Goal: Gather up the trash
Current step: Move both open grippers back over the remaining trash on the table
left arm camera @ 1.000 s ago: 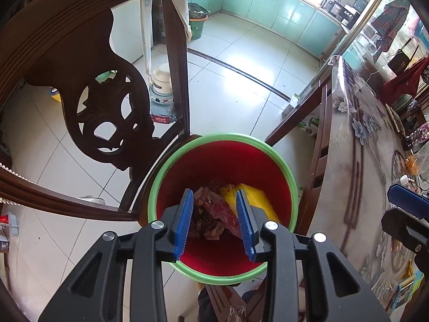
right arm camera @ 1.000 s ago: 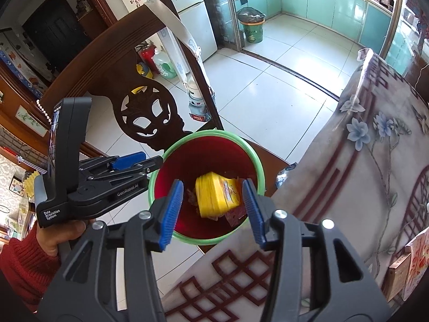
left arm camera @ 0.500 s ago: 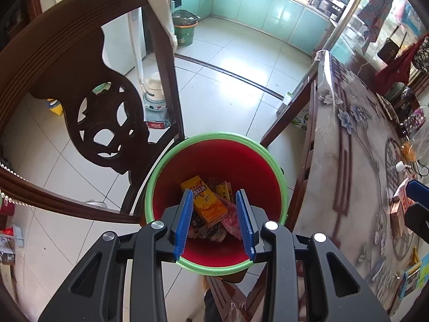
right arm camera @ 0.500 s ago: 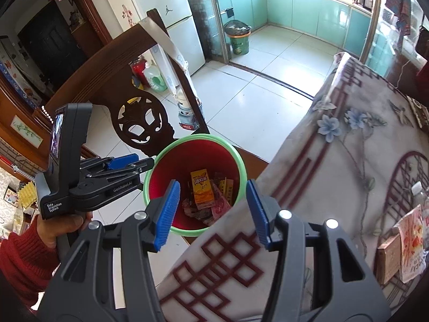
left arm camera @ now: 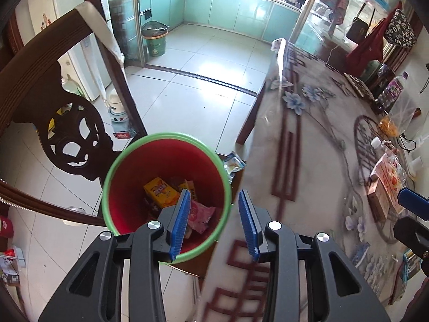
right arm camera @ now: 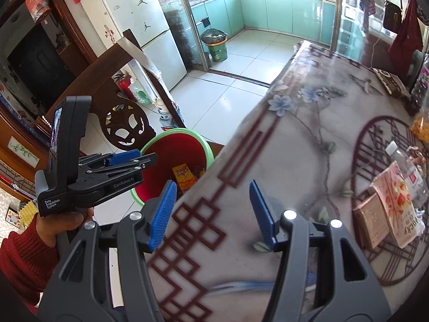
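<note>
- Drop's done: your left gripper (left arm camera: 213, 221) is released with nothing between its blue pads, and your right gripper (right arm camera: 213, 212) has just been spreading its jaws, empty too.
- The yellow cardboard drink carton (left arm camera: 161, 191) lies flat in the red plastic bin with a green rim (left arm camera: 118, 161), on other wrappers, long axis running up-left to down-right in the left view.
- Next up, I'd say: swing to the floral-clothed table (right arm camera: 308, 139), where the pink strawberry-print carton (right arm camera: 396, 201) lies near the right edge, long axis roughly top-left to bottom-right. Line your jaws across it.
</note>
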### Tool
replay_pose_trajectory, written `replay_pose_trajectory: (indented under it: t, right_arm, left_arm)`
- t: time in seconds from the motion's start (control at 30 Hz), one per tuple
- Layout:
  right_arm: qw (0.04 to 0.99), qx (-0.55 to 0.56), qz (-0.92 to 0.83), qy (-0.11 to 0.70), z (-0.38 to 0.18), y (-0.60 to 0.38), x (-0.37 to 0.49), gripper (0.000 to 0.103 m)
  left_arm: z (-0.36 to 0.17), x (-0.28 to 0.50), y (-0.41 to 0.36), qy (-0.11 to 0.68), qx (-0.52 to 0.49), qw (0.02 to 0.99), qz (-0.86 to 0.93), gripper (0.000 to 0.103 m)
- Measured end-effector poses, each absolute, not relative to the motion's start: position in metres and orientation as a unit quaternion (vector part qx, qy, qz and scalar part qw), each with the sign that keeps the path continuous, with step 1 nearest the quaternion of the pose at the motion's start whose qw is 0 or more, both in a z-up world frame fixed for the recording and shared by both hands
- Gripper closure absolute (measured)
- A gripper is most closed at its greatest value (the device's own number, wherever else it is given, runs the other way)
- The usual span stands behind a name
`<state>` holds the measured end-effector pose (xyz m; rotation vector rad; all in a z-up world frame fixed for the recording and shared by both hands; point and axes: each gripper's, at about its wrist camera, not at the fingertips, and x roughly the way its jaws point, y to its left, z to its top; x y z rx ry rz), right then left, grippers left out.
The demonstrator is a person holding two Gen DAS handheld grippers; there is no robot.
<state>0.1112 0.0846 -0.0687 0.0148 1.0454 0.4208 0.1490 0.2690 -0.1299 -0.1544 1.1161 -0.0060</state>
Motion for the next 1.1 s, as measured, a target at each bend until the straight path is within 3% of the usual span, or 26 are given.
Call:
replay_pose_trajectory:
  t: [0.3, 0.7, 0.83, 1.1]
  right_arm:
    - [0.846, 0.022, 0.193, 0.496, -0.067, 0.012, 0.086, 0.048]
    - [0.844, 0.045, 0.165, 0.508, -0.079, -0.096, 0.064, 0.048]
    - [0.843, 0.055, 0.156, 0.512, -0.085, -0.124, 0.058, 0.042]
    - [0.845, 0.073, 0.146, 0.51, -0.088, -0.161, 0.048, 0.042]
  left_arm:
    - [-0.123, 0.128, 0.194, 0.532, -0.064, 0.844, -0.009, 0.068]
    - [-0.12, 0.104, 0.085, 0.533, -0.054, 0.844, -0.036, 0.056]
    - [-0.121, 0.098, 0.06, 0.537, -0.049, 0.841, -0.042, 0.053]
    - [-0.118, 0.093, 0.031, 0.541, -0.038, 0.839, -0.049, 0.052]
